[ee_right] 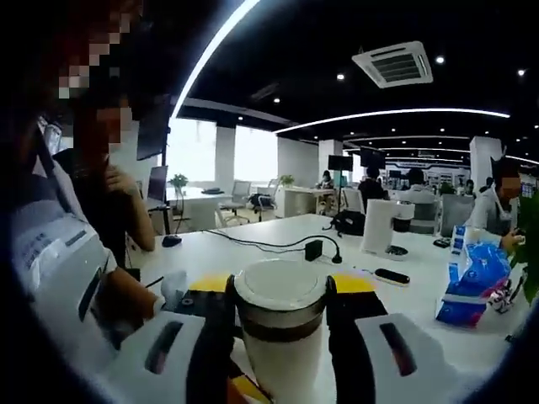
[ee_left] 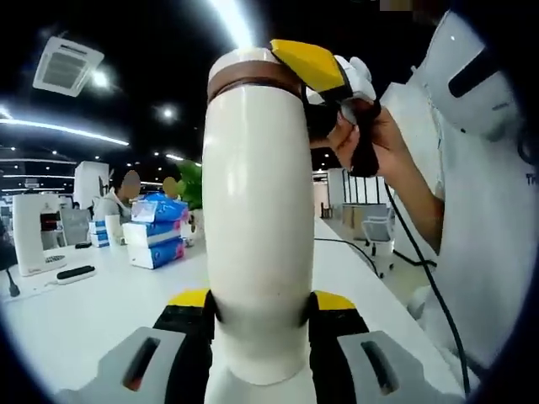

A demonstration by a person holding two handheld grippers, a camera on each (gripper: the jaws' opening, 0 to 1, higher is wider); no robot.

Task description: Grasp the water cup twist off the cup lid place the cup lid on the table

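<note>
A tall cream water cup with a brown band stands upright above the white table. My left gripper is shut on its lower body, black and yellow jaws on both sides. In the right gripper view the white cup lid sits between the jaws of my right gripper, which is shut on it just above the brown band. From the left gripper view, a yellow pad of the right gripper presses the lid's rim, held by a person's hand.
Blue and pink tissue packs, a white appliance and a black remote lie on the table. A black cable runs across it. The person's white sleeve is close on the right. People sit at desks behind.
</note>
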